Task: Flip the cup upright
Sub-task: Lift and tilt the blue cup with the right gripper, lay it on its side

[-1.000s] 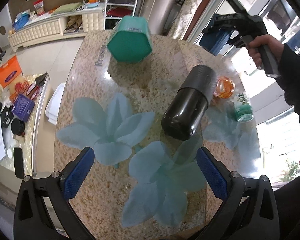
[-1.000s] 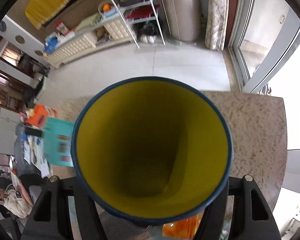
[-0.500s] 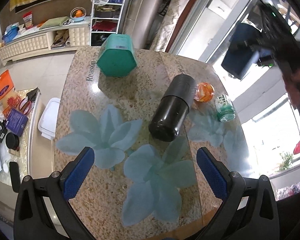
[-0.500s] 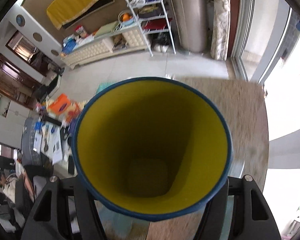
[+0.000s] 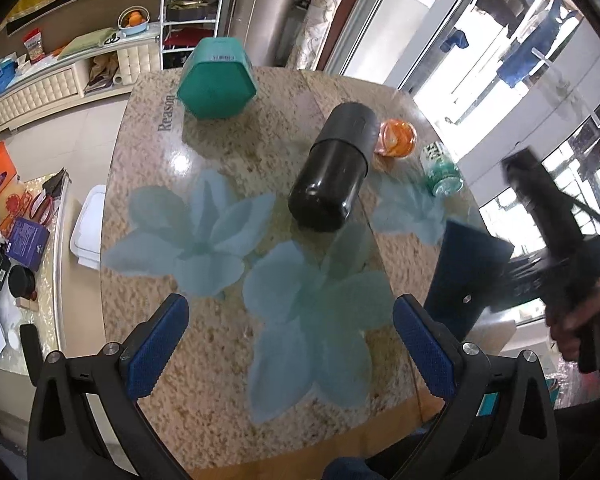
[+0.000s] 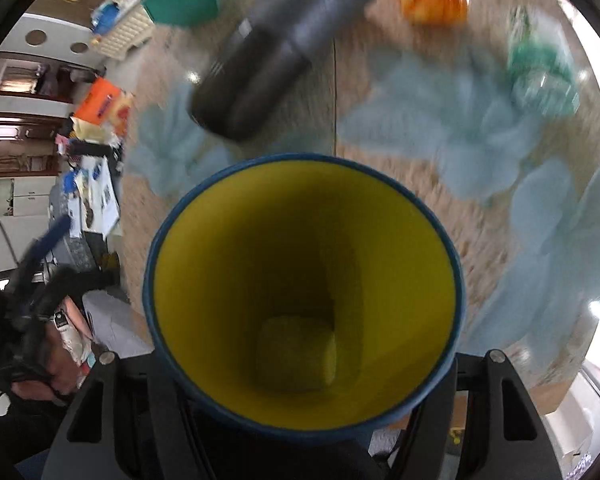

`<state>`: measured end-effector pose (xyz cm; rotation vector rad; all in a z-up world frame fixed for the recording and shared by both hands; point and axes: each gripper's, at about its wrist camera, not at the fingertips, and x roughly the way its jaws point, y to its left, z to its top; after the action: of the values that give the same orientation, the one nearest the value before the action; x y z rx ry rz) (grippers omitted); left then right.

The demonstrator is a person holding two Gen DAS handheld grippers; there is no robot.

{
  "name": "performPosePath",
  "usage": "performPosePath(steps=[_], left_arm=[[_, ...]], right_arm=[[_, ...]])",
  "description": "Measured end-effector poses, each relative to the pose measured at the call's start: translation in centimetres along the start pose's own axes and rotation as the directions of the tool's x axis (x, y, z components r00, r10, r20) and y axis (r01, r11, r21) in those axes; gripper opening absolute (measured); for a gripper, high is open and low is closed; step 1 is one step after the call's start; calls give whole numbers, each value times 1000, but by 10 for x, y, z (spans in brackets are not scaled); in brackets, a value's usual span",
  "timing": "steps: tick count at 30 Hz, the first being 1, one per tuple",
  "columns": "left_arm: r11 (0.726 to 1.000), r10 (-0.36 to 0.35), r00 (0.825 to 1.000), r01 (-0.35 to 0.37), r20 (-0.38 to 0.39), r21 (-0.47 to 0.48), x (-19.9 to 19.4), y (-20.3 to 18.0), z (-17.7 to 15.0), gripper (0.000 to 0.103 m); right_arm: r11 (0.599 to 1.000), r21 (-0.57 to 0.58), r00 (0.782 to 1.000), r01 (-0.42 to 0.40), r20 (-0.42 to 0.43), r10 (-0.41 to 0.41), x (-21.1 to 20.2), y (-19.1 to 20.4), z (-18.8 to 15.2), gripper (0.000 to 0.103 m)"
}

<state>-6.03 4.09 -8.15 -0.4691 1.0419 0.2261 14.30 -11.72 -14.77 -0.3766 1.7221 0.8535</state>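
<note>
The cup (image 6: 304, 296), blue outside and yellow inside, fills the lower centre of the right wrist view, mouth toward the camera. The right gripper (image 6: 300, 396) is clamped on its lower wall. In the left wrist view the cup (image 5: 468, 280) appears at right centre, held above the table edge; motion blur hides its exact tilt.

The left gripper (image 5: 292, 344) hangs at the bottom of its frame with jaws wide apart, holding nothing.

To complete the turn well:
- Keep the clamp firm until the base sits flat on the table (image 5: 228, 152).
- Set down on bare surface at lower right, well apart from the black flask (image 5: 330, 168) lying at centre.
- Open the jaws only after the cup rests steady.
</note>
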Motion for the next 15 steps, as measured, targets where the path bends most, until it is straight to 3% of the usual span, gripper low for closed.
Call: performPosePath(steps=[6, 15], left_arm=[[999, 30, 999, -30, -37, -13, 6, 9, -5, 102], [998, 50, 993, -54, -104, -41, 22, 21, -13, 102]], right_arm=[[1000, 10, 999, 10, -50, -10, 32, 10, 5, 65], [999, -13, 998, 29, -50, -30, 49, 27, 6, 66]])
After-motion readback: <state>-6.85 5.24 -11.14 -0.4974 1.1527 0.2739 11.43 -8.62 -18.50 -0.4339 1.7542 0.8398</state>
